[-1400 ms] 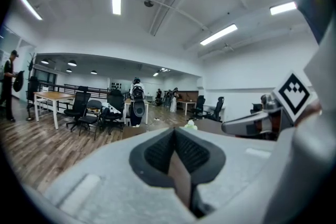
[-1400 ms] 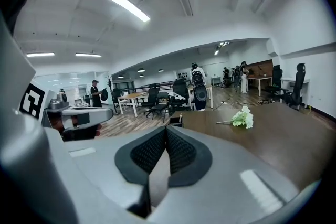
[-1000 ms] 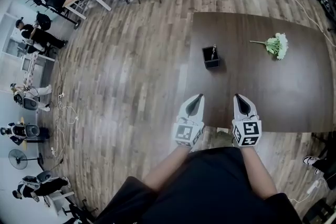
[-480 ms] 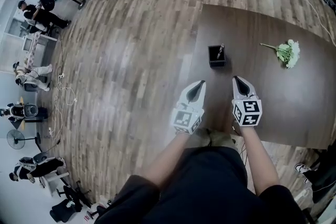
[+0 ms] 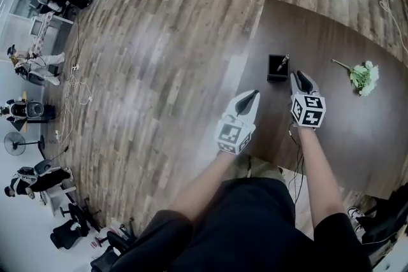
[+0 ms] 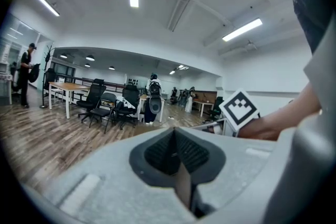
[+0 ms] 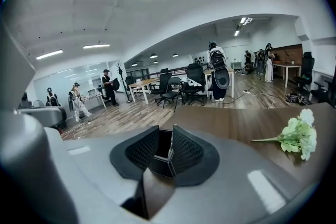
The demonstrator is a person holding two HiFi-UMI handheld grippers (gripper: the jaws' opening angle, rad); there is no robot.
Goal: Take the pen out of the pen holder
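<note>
Dark table [image 5: 338, 137], black pen holder [image 5: 276, 70], pen [image 5: 282, 61] upright inside, right hand-held gripper [image 5: 296, 75] just beside pen holder, jaws just opened partway, nothing between, left hand-held gripper [image 5: 255, 93] short of pen holder, closed, empty.

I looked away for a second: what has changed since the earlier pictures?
Both grippers moved forward toward the pen holder. The right gripper now sits close beside it, its jaws have just been opening with nothing between them. The left gripper stays shut. The pen is still in the holder; the flower has not moved.
</note>
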